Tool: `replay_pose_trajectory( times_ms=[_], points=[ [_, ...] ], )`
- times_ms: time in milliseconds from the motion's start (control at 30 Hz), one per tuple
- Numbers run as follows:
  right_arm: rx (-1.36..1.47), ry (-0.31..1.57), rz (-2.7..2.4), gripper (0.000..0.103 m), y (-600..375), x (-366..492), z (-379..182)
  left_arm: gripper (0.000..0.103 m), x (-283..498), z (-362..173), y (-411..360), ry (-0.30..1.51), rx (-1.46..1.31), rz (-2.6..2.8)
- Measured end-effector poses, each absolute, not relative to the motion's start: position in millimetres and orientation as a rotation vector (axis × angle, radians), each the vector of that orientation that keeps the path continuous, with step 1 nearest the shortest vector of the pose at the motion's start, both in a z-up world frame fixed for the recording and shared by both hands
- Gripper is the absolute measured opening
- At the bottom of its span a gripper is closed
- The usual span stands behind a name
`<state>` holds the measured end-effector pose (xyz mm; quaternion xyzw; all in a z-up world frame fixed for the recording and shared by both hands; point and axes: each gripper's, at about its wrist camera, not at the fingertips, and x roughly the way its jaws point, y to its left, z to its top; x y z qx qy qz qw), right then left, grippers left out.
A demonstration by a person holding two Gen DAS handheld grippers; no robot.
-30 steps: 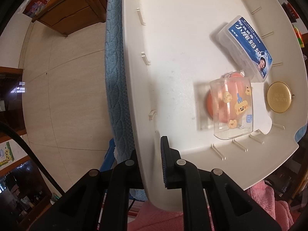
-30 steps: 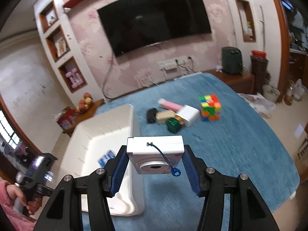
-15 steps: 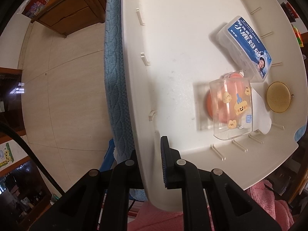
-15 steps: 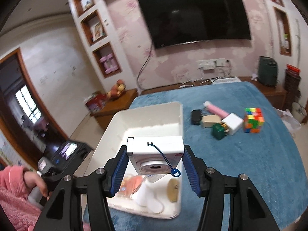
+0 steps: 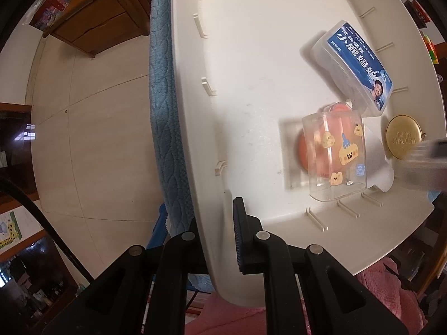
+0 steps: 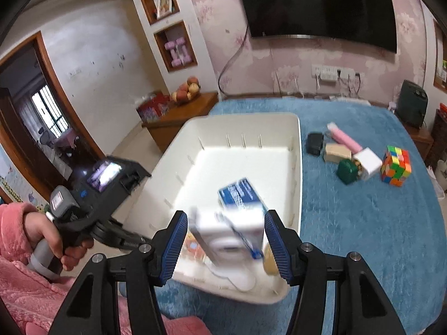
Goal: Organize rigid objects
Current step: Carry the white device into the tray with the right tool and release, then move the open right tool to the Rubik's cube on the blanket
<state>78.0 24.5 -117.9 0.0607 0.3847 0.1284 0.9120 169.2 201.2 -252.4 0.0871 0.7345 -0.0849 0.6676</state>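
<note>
Evidently the right gripper (image 6: pixel 226 240) was opening, its pads clear of the blurred white camera (image 6: pixel 229 234) dropping above the white bin (image 6: pixel 297 173). Release should stay low, over bare floor. The left gripper (image 5: pixel 216 237) was clamped on the bin's wall. Motion blur hid the camera's landing spot.

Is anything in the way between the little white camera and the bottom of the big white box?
Yes. The white camera hangs between the opening right gripper fingers, over the near corner of the white bin. Beneath it lie the clear sticker box and gold round tin; the far floor is bare.
</note>
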Motion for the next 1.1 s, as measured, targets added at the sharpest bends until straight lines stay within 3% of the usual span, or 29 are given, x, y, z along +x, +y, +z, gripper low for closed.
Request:
replay_pose_trajectory(
  times_ms=[700, 1100],
  points=[
    [0.262, 0.829, 0.045, 0.08, -23, 73, -120, 0.011, 168, -249, 201, 1.641, 0.174, -0.182],
    [0.435, 0.897, -0.116, 0.081, -94, 81, -127, 0.011, 174, -252, 215, 1.66, 0.086, -0.112]
  ],
)
